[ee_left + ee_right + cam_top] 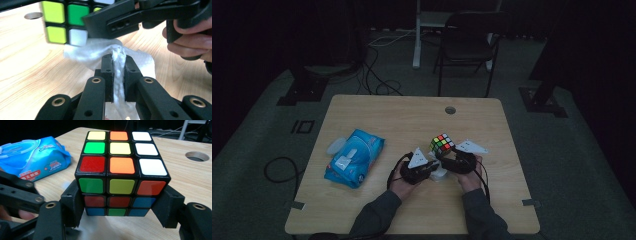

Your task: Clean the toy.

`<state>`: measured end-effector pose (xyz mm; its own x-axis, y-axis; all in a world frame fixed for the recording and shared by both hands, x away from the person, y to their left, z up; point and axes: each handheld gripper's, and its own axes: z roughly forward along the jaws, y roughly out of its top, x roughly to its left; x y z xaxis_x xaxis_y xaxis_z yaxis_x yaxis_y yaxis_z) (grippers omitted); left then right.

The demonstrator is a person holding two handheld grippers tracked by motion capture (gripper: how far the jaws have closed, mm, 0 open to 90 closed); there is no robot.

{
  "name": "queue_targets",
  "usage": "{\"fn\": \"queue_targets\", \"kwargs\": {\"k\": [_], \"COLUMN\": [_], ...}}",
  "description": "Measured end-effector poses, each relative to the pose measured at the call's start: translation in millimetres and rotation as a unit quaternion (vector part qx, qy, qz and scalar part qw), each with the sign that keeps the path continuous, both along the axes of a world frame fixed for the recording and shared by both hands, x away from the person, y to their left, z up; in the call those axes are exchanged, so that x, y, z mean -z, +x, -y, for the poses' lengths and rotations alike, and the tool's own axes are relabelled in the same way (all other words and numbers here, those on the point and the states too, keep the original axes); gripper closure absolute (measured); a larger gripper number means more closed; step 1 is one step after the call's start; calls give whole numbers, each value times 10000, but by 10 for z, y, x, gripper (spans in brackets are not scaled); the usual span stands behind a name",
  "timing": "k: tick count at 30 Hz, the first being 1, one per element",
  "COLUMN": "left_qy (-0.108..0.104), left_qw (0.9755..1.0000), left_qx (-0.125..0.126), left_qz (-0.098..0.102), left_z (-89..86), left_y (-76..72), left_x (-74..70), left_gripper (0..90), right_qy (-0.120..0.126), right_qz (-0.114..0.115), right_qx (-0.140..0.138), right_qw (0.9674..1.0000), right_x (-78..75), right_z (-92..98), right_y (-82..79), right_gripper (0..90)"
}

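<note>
A scrambled Rubik's cube (442,144) is held just above the wooden table (377,112), with my right gripper (451,157) shut on its lower layers. In the right gripper view the cube (120,173) sits between the two black jaws. My left gripper (430,169) is shut on a white wet wipe (117,62), whose crumpled end lies against the underside of the cube (65,22). In the left gripper view, the right gripper's black jaw crosses the top, with a person's fingers (192,37) at right.
A blue pack of wet wipes (354,156) lies on the table's left part, also in the right gripper view (35,160). A round cable hole (450,110) sits near the far edge. A black chair (467,47) stands beyond the table.
</note>
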<state>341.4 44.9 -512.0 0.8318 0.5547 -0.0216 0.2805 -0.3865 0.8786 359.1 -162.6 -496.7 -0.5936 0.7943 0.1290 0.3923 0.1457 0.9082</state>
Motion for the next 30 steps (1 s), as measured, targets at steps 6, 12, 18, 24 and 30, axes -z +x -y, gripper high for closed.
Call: {"fn": "queue_targets", "kwargs": {"k": [6, 12, 18, 24, 30], "left_qy": [-44, -112, -139, -234, -296], "left_qw": [9998, 9994, 9989, 9981, 9970], "left_qx": [-188, -325, -449, -570, -710], "left_qz": [16, 63, 52, 45, 62], "left_z": [-158, -294, -415, -522, -623], "left_y": [15, 28, 59, 78, 98], "left_x": [-32, -108, -179, -254, -323], "left_gripper": [829, 829, 829, 829, 829], "right_qy": [-74, -129, -178, -206, -262], "right_qz": [6, 29, 29, 24, 8], "right_qx": [18, 4, -4, -16, -17], "right_qw": [10000, 9999, 9998, 9998, 9997], "right_x": [10, 13, 18, 16, 20], "right_z": [8, -4, -5, -3, 3], "right_y": [2, -2, -5, -7, -7], "right_gripper": [344, 344, 344, 344, 344]}}
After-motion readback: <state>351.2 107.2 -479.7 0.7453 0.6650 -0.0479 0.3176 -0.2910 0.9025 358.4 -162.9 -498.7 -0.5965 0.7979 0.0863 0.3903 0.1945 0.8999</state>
